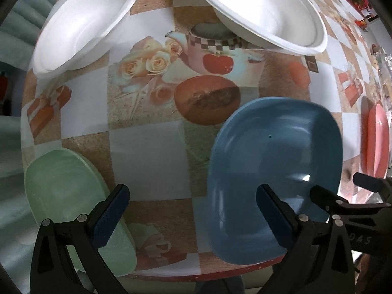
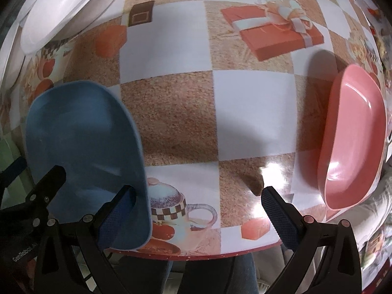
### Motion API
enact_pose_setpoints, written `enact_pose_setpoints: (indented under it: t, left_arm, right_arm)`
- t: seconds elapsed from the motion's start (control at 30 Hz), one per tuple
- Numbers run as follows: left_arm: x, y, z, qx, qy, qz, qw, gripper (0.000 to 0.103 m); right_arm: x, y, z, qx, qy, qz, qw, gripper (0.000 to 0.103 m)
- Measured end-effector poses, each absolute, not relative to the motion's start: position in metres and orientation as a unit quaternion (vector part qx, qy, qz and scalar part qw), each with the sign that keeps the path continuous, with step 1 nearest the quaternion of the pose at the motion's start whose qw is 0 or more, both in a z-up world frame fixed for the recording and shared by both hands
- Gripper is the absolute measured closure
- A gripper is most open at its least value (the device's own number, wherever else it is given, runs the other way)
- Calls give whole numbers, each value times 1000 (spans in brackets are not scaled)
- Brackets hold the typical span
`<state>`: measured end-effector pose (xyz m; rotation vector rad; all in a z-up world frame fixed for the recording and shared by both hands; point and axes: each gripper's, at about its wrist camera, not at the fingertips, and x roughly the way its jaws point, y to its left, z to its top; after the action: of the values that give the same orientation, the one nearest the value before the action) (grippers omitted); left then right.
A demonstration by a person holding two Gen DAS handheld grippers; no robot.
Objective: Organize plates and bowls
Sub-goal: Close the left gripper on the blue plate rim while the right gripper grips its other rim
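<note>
Both claws, left [image 1: 192, 216] and right [image 2: 199, 216], gape empty; blue plate [image 1: 274, 171] at four o'clock looks the next pick, toward green plate [image 1: 68, 196].

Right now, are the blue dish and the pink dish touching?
Apart. The right wrist view shows bare tablecloth between the blue dish and the pink dish.

The blue bowl [image 1: 274, 171] and pink bowl [image 2: 352, 142] look like glossy plastic. Beyond the tongs, the white bowls [image 1: 264, 12] look like matt foam. The table [image 2: 171, 112] has a shiny printed cover.

Tablecloth [image 1: 147, 152]: two dishes [image 1: 61, 196] [image 1: 274, 176] flanking left jaws; two bowls [image 1: 80, 24] [image 1: 264, 12] set ahead.
</note>
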<state>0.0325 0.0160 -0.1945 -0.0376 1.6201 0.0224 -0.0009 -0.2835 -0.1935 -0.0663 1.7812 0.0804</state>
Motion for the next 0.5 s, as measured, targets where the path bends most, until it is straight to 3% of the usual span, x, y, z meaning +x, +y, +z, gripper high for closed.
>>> enact_pose_setpoints:
  t: [0.5]
  left_arm:
    - [26,42,-207,-23,748,9,663,0]
  right_arm:
    - [-7,-272,-215,-8,780,36,625,0]
